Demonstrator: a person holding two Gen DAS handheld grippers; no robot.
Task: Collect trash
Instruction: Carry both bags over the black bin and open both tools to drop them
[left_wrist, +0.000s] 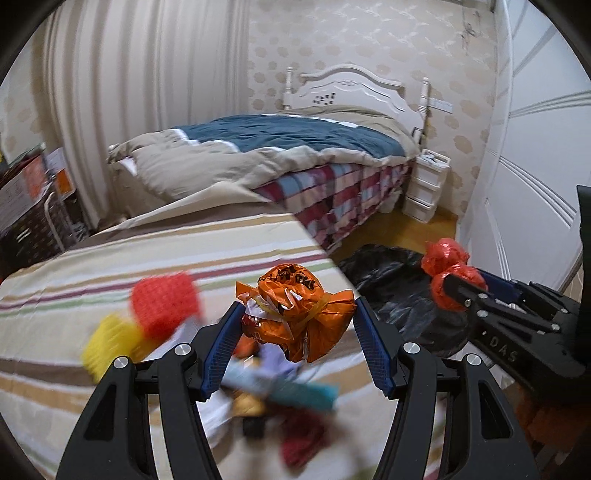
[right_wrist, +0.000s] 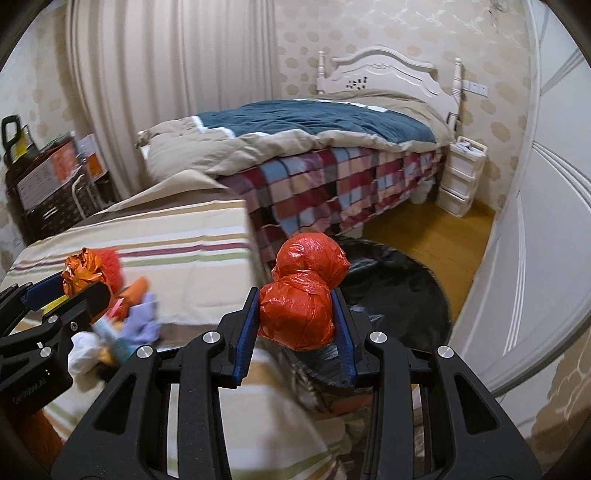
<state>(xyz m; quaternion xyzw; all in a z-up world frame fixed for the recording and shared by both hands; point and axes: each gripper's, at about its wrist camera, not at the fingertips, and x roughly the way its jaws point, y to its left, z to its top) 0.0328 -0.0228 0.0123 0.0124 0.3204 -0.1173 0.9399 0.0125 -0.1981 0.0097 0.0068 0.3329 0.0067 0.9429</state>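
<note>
My left gripper (left_wrist: 295, 314) is shut on a crumpled orange wrapper bundle (left_wrist: 299, 314) and holds it above the striped bedsheet (left_wrist: 110, 266). My right gripper (right_wrist: 297, 308) is shut on a red plastic bag bundle (right_wrist: 295, 314) with two round lobes, held over the edge of a black trash bag (right_wrist: 406, 280) on the floor. The right gripper and red bundle (left_wrist: 448, 269) also show at the right of the left wrist view, above the black bag (left_wrist: 391, 280). The left gripper with the orange bundle (right_wrist: 79, 269) shows at the left of the right wrist view.
Blurred trash lies on the striped sheet: a red sponge-like piece (left_wrist: 164, 308), a yellow one (left_wrist: 110, 339), teal and purple scraps (left_wrist: 288, 387). A bed with plaid cover (right_wrist: 332, 184), a white drawer unit (right_wrist: 461, 177), a white wardrobe (right_wrist: 546, 221) and boxes (right_wrist: 48, 177) surround the space.
</note>
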